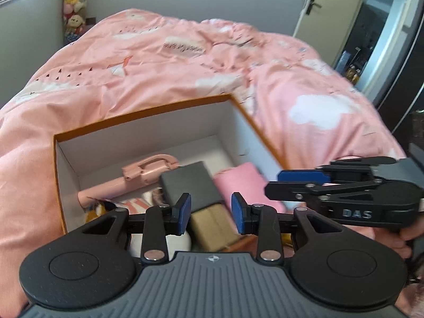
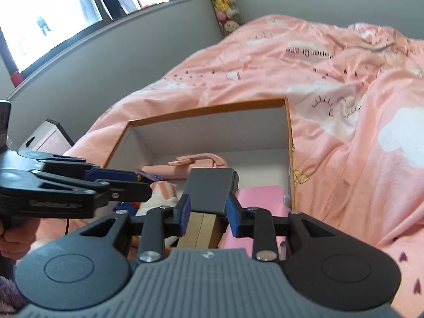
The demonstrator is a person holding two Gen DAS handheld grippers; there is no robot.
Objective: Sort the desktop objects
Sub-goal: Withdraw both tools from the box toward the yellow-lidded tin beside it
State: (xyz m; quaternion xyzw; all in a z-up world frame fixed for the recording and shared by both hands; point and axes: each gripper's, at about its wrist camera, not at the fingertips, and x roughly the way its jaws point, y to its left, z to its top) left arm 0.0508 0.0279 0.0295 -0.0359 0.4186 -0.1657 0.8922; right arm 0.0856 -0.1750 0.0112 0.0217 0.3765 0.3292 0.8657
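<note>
Both hand-held grippers hover over the box at lower centre. Left hand-held gripper gapes empty above the grey case. Right hand-held gripper grips that grey case's near end.

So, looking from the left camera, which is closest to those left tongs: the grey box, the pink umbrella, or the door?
1. Grey box: nearest, in the orange-rimmed box, just beyond the left tongs.
2. Pink umbrella: deeper in the same box, to the left.
3. Door: farthest, across the pink bed, upper right.
</note>
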